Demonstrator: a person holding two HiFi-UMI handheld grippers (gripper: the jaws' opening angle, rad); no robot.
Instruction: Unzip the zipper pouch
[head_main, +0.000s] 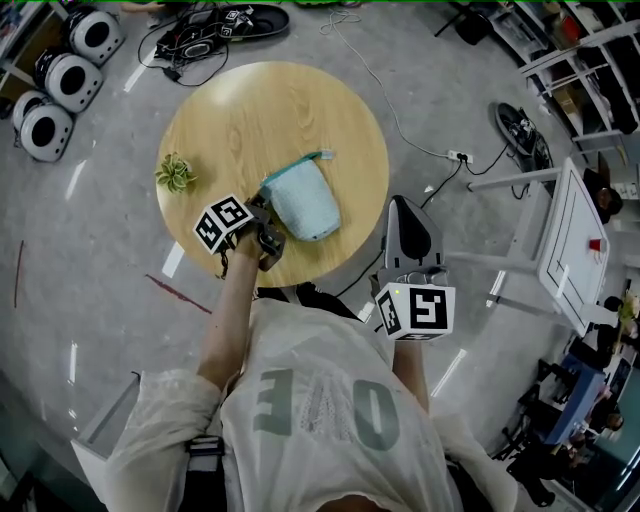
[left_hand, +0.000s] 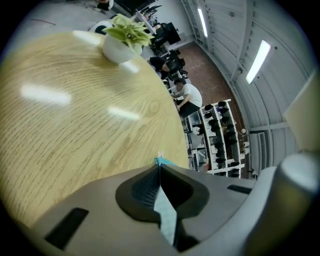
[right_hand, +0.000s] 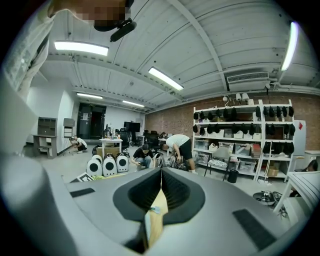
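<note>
Found the left gripper (left_hand: 160, 169) pinched shut on a fold of the teal zipper pouch (left_hand: 165, 216) — fabric ran up the seam between the pads, with a teal edge showing just past the tips. Confirmed the grip in the head view: left gripper (head_main: 266, 228) at the lower-left end of the zipper pouch (head_main: 303, 203), marker cube just left of it. Found the right gripper (right_hand: 161, 172) closed too, pads together with nothing gripped. Placed the right gripper (head_main: 401, 206) at centre-right of the head view, off the lower-right rim of the round wooden table (head_main: 250, 100), apart from the pouch — aimed across the room toward shelving (right_hand: 240, 135). Noted the pouch lying on the table, right of centre. Could not tell whether the zip was open. Saw a small potted plant (head_main: 176, 173) near the table's left rim; same plant (left_hand: 125, 32) at top of the left gripper view. Recorded white round-faced units (head_main: 70, 70) on the floor, upper left of the head view.
</note>
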